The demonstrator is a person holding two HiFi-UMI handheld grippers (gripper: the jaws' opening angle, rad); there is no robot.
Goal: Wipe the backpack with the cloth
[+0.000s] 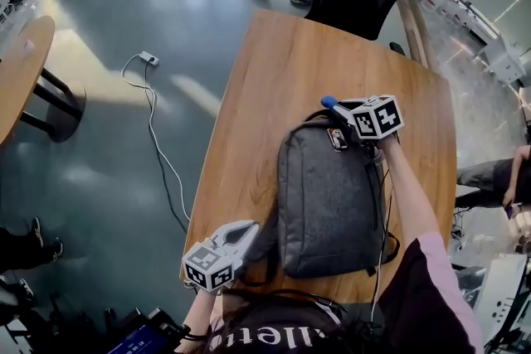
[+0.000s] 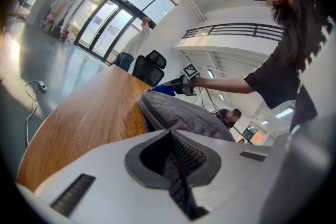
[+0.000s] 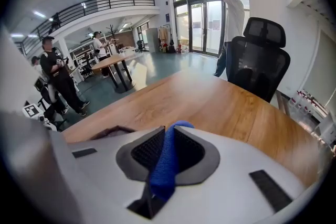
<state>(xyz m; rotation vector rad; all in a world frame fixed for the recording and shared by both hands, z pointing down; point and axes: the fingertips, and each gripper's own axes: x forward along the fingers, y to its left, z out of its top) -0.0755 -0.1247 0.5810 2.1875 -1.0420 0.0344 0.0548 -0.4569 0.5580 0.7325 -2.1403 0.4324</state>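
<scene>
Head view: grey backpack (image 1: 328, 203) flat on bench (image 1: 265, 95), small tag (image 1: 337, 138) unreadable. Left claw (image 1: 248, 230) pinches its strap (image 2: 180, 194); right claw (image 1: 337, 107) clamps blue cloth (image 3: 167, 162).

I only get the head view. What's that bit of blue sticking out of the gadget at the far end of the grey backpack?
Observer: The right gripper view shows it. It's a blue cloth, pinched between the closed jaws of the right gripper.
Operator: And the gadget at the bag's near corner, is it holding anything?
Observer: Yes. In the left gripper view, the left gripper is closed on a dark strap of the backpack.
Operator: Is anyone else around?
Observer: The right gripper view shows a person in black standing across the room, near a second wooden table.
</scene>
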